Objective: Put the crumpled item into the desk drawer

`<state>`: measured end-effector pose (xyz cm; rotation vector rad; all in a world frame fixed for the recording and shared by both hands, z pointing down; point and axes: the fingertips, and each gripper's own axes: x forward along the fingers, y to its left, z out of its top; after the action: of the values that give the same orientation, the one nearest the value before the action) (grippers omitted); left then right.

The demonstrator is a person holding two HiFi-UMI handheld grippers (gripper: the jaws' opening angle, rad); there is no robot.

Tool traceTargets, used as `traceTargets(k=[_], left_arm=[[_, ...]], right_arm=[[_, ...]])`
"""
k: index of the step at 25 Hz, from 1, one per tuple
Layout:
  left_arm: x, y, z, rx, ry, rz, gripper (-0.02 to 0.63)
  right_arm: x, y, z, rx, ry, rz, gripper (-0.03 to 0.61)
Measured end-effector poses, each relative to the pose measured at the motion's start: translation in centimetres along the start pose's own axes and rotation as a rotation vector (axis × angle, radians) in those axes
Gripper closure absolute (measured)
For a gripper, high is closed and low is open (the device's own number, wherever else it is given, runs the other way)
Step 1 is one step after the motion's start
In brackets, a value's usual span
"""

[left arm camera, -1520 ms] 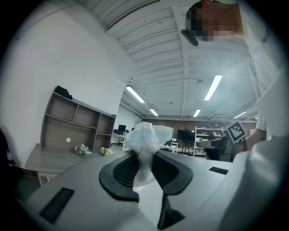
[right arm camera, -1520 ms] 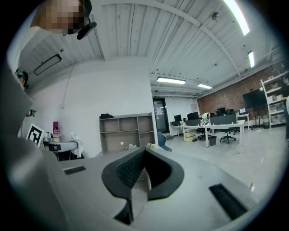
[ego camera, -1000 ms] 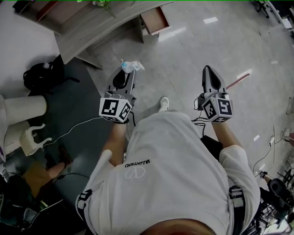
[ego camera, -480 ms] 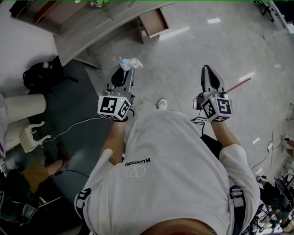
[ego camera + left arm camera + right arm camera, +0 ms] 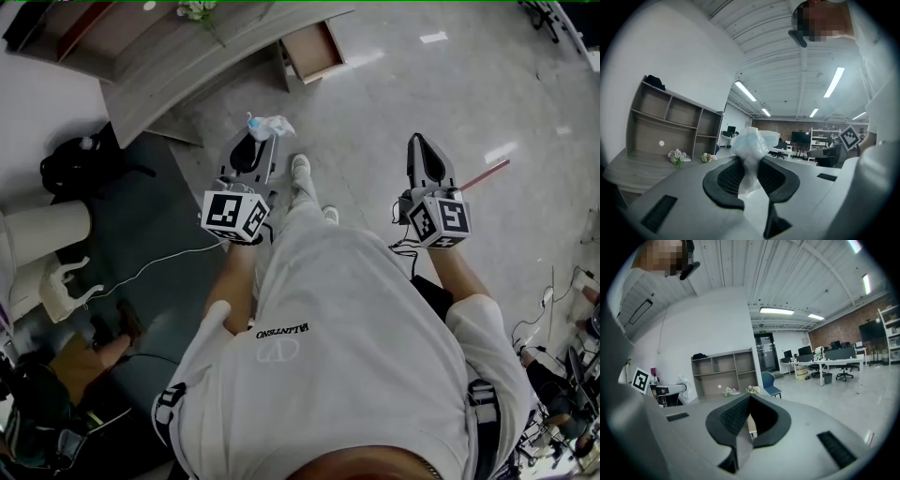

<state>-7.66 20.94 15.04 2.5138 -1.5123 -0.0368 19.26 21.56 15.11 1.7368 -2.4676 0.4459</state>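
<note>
My left gripper [image 5: 265,141] is shut on the crumpled item [image 5: 268,127], a white and pale blue wad that sticks out past the jaw tips. In the left gripper view the crumpled item [image 5: 753,149] is pinched between the dark pads [image 5: 727,177] of the left gripper [image 5: 751,164]. My right gripper [image 5: 419,142] is held level at the right, jaws shut with nothing in them; its tips meet in the right gripper view [image 5: 750,398]. The desk [image 5: 178,61] stands ahead at top left, with its drawer [image 5: 314,52] pulled open at the desk's right end.
A black bag [image 5: 80,164] and white stool [image 5: 47,220] sit left of the dark mat [image 5: 159,234]. A cable [image 5: 155,262] trails on the floor. A red strip [image 5: 483,173] lies right. Wall shelves [image 5: 670,124] and small flowers [image 5: 676,156] are behind the desk.
The person has stepped forward: one white shoe now shows between the grippers. Both grippers have moved with the person, the left still holding the crumpled item.
</note>
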Motion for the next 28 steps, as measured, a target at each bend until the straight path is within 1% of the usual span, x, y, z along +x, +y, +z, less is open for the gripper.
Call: traceTargets(k=[5,9,13,16,20,24,28], left_arm=[[5.6,2.5,-0.5,-0.017,0.022,-0.040,0.535],[10.0,5.2,-1.3,-0.037,0.056,-0.079,0.535],[14.0,7.7,-2.5,-0.060,0.092,-0.120,0.535],[16.1,8.7,-3.2,-0.076,0.120,-0.169,0.535],[18.3,10.1,-4.4,-0.109,0.149,-0.217,0.535],[20.8,11.2,-5.7,-0.158,0.170,-0.235,0.535],[23.1,12.1,-7.2,-0.170,0.187,-0.234,0.535]], right_arm=[[5.6,-0.6,0.1,-0.022,0.040,0.000,0.580],[11.0,-0.2,0.8,-0.035,0.057,0.006,0.580],[16.4,-0.6,0.5,-0.031,0.086,-0.013,0.580],[19.4,-0.1,0.3,-0.030,0.105,-0.026,0.580],[23.3,1.3,0.2,-0.044,0.115,-0.015,0.580],[26.4,2.2,-0.2,-0.047,0.125,-0.008,0.580],[28.8,2.9,-1.1,-0.060,0.153,0.012,0.580]])
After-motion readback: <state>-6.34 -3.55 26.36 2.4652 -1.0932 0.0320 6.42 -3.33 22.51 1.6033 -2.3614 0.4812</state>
